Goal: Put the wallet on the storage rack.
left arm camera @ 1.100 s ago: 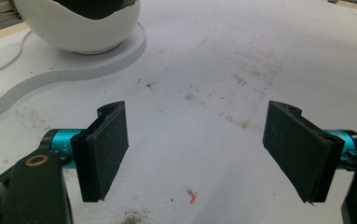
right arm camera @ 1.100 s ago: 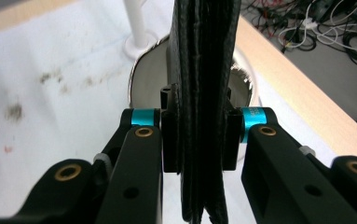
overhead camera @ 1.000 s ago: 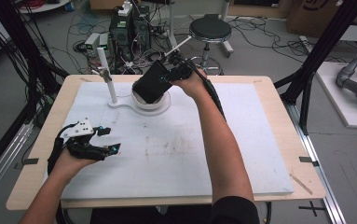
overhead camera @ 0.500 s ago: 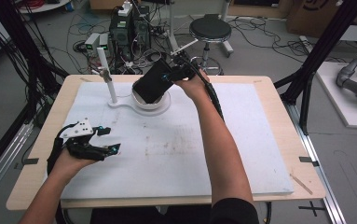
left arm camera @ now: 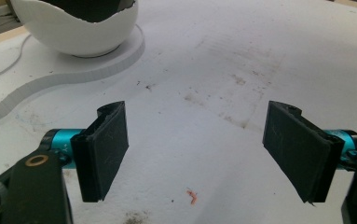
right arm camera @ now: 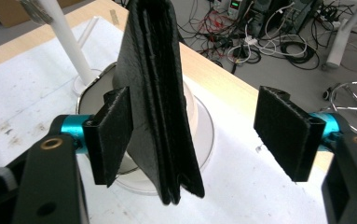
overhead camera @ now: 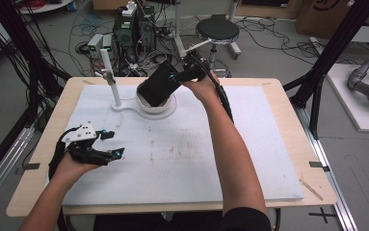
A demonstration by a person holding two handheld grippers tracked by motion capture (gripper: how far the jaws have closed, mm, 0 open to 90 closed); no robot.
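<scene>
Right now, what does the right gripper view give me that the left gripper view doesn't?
The right gripper view shows the black wallet standing edge-on in the white bowl, between the right gripper jaws, which have just been opening; the right-hand pad stands clear of it. The left gripper view shows the left gripper open over bare white table cover, with an orange speck. Both show the bowl on its white base.

Black leather wallet [overhead camera: 158, 85] | folded shut, textured | propped tilted on edge in white bowl [overhead camera: 165, 104] | far centre of table
</scene>
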